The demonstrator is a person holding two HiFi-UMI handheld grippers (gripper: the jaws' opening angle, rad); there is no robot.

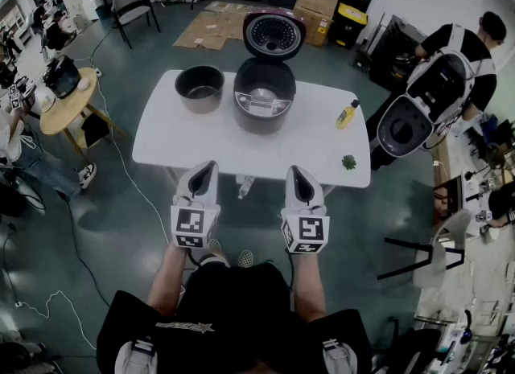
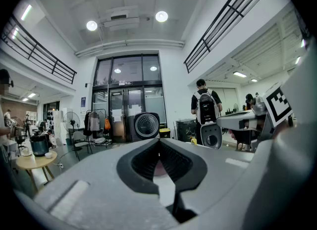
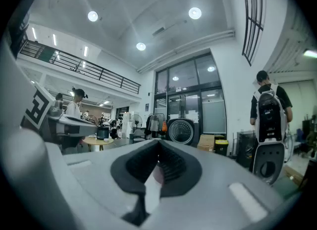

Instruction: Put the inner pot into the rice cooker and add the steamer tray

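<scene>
While the left gripper (image 1: 205,170) and right gripper (image 1: 298,175) hang closed and empty short of the table (image 1: 306,147), where the inner pot (image 1: 199,88) sits just left of the open rice cooker (image 1: 264,95), reaching in without opening the 2 could shove the pot.

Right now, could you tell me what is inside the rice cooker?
Only a metallic floor shows in the rice cooker; the inner pot stands outside on the table. Its front rim hides the near wall.
</scene>
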